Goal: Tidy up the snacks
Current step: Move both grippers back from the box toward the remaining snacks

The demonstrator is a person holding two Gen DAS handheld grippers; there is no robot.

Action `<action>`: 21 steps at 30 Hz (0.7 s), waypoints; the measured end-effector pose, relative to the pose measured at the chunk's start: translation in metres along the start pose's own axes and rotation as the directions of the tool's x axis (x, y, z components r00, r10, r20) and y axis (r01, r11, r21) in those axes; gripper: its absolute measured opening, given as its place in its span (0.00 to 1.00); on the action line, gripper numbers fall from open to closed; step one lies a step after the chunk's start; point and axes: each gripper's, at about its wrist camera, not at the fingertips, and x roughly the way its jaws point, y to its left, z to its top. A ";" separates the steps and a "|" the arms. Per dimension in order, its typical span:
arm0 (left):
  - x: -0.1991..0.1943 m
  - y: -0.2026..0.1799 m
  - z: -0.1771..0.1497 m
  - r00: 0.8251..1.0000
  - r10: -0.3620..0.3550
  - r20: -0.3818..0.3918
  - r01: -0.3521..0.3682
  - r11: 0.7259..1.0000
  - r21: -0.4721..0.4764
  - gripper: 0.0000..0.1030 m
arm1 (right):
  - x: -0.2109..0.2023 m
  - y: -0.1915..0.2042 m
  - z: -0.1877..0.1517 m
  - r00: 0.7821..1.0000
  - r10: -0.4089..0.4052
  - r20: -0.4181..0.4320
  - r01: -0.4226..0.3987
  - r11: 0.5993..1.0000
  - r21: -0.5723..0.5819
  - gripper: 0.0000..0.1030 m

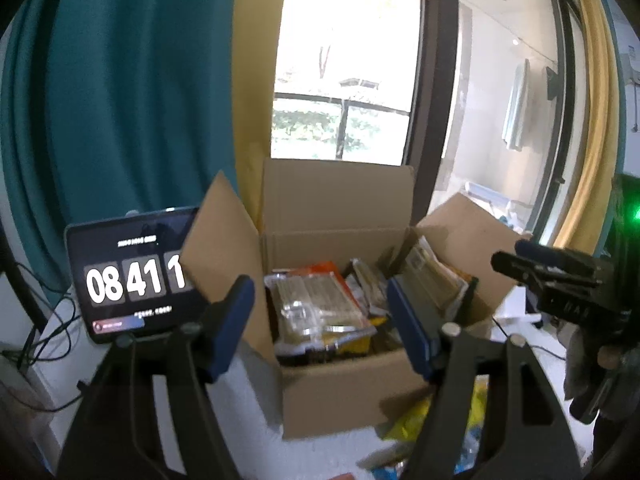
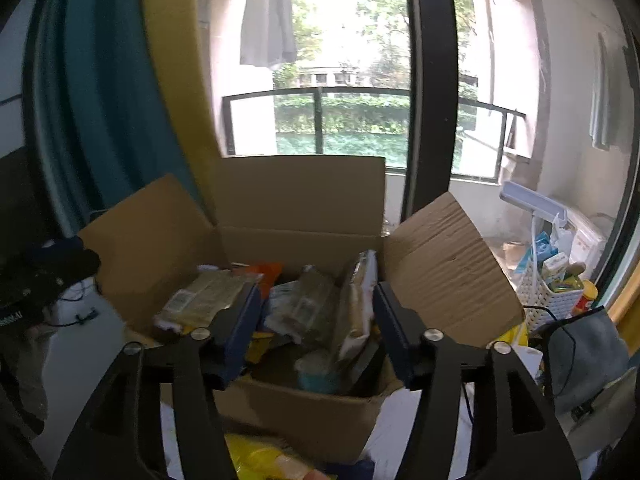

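Judging by the cardboard box [image 1: 344, 392], which is packed w/ snack packs [image 2: 320, 312], most of the sorting seems done; a few yellow packets [image 1: 412, 420] are left loose on the white table [image 1: 248, 420], just near of the box, so some work is prob. still to be handled. Box is set mid-table in front of the window, all flaps up. Inside, flat clear-wrapped packs, an orange wrapper [image 1: 324, 270] & a small blue-lidded cup [image 2: 316, 376] are piled loosely, some tilted on edge. Left gripper [image 1: 320, 324] is held over the box, jaws spread, nothing pinched. Right gripper [image 2: 316, 324] is likewise held above it, jaws spread & empty. A tablet [image 1: 132, 276] showing a clock is propped at far left.
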 end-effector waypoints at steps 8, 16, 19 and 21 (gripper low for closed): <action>-0.033 -0.001 -0.036 0.999 -0.021 -0.033 0.022 1.000 0.015 0.68 | -0.027 0.021 -0.031 0.996 0.077 -0.040 -0.081 0.991 -0.104 0.67; -0.045 0.017 -0.075 0.996 -0.007 -0.092 0.005 1.000 -0.022 0.68 | -0.033 0.040 -0.074 0.980 0.143 -0.137 -0.174 0.953 -0.248 0.79; -0.044 0.027 -0.091 0.992 0.008 -0.128 -0.013 0.999 -0.042 0.68 | -0.031 0.043 -0.085 0.979 0.144 -0.145 -0.180 0.940 -0.288 0.84; -0.043 0.036 -0.102 0.988 0.019 -0.153 -0.028 0.998 -0.057 0.68 | -0.029 0.042 -0.090 0.978 0.145 -0.148 -0.184 0.937 -0.296 0.85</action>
